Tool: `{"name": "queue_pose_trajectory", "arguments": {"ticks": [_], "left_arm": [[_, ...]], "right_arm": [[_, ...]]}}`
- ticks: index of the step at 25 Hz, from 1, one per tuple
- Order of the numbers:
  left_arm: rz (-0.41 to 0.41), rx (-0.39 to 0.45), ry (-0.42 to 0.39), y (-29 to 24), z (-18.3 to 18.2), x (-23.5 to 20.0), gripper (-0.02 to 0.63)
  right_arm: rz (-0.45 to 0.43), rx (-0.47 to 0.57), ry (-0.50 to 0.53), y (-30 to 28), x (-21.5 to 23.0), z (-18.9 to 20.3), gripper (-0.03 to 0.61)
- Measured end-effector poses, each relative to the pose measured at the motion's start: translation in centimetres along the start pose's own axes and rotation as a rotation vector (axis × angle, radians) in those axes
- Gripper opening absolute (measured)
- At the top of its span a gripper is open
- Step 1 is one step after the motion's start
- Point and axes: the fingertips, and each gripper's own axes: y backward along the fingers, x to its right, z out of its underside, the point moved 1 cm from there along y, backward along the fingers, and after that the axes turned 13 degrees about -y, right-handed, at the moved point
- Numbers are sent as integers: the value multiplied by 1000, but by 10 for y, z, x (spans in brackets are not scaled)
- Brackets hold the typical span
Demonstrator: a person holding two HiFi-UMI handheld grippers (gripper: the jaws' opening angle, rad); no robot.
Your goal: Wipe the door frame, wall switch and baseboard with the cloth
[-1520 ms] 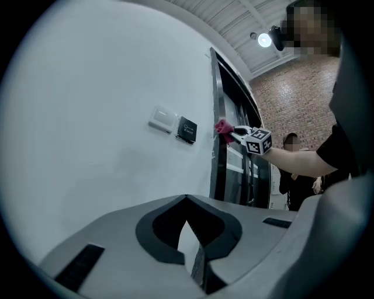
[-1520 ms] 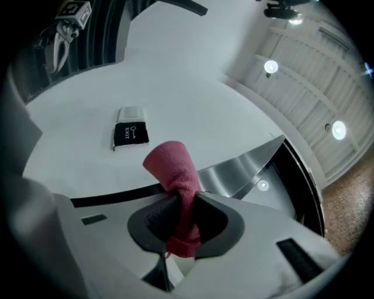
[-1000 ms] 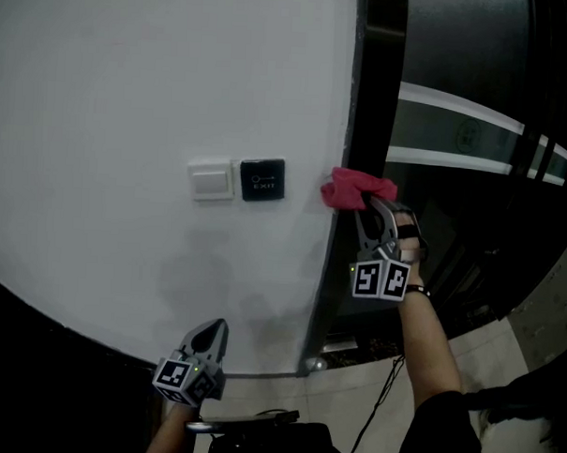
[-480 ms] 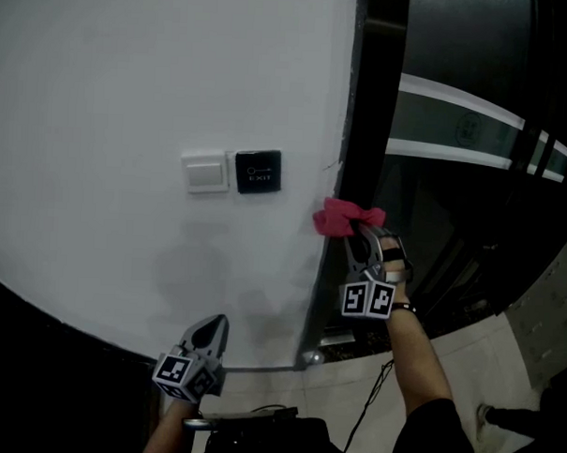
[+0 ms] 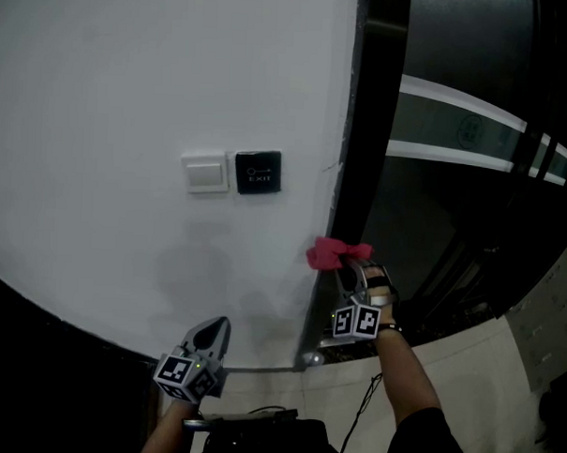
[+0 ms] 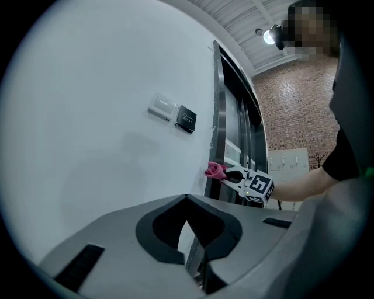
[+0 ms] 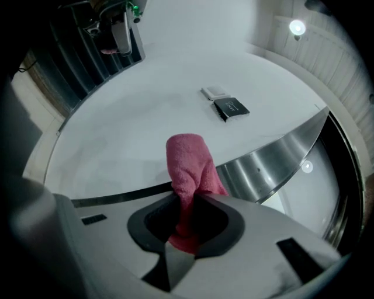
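A pink cloth (image 5: 337,255) is pressed against the edge where the white wall meets the dark door frame (image 5: 364,149), below switch height. My right gripper (image 5: 348,272) is shut on it; in the right gripper view the cloth (image 7: 190,169) sticks up from between the jaws beside the metal frame strip (image 7: 274,156). The white wall switch (image 5: 204,172) and a black exit button (image 5: 259,172) sit up and to the left of the cloth. Low near the dark baseboard (image 5: 44,337), my left gripper (image 5: 213,327) is shut and holds nothing.
A glass door with pale horizontal stripes (image 5: 475,135) fills the right side behind the frame. Light floor tiles (image 5: 484,370) lie below it, with a thin cable (image 5: 374,403) hanging by my right arm. A brick wall (image 6: 292,117) shows beyond the doorway.
My right gripper has slid the cloth down along the door frame edge, from switch height to well below it. The left gripper has stayed put.
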Motion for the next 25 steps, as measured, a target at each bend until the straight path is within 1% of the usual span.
{"name": "queue_pose_trajectory", "arguments": {"ticks": [5,12,15,25], "left_arm": [[-12,-12,-2,4,0,1,3],[-48,-21,-8,11,8,-6,3],[-65,-29,-8,14,9,-7,3],[-80,-49,4,22,12,-8,3]], "right_arm": [[-15,0,-24,0,-14,8,66],[-72,-12,-44,0,-45,27,66],[-89,-12,-54,-1,-53,31,66],[-154,-33,-80,-2,-75,42,66]]}}
